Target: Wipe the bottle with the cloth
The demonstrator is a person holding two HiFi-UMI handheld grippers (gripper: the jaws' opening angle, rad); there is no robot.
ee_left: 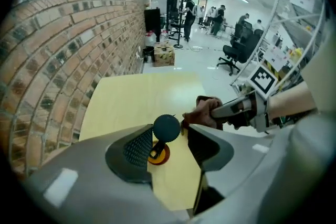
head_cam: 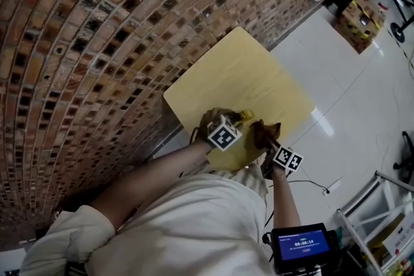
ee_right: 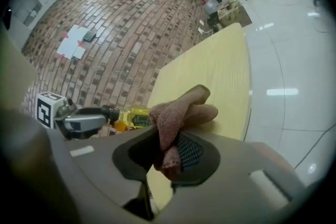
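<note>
small yellow dark-capped plastic bottle [ee_left: 167, 129] low in the middle of the left gripper view, seen from above with the cap uppermost. apparently resting on the pale yellow square wooden worktop [head_cam: 246, 68], near its lower edge in the head view. set between the jaws of the left gripper [ee_left: 169, 139], jaws spread wide and seemingly not pressing on it (thin gap on the right side, left side too close to call). jaws of the right gripper [ee_right: 168, 153] clamped on a bunched reddish-brown terry cloth [ee_right: 181, 110], loose end near the bottle.

probably light and fairly stiff. likely to tip or skid on the smooth worktop if rubbed from one side only. glossy plastic, so probably slippery under the pads. best taken around the cap or neck, leaving body and label free for wiping. cloth soft and limp, apt to fold over itself, best kept pinched by one bunched end.

label [ee_right: 137, 119] on the bottle visible in the right gripper view, dark band with pale print, too small to read. black-and-white square markers [head_cam: 224, 135] on both gripper cubes, pattern only, no words. small blue screen [head_cam: 303, 244] at the lower right of the head view, pale digits not readable for certain. no brand legible anywhere.
</note>
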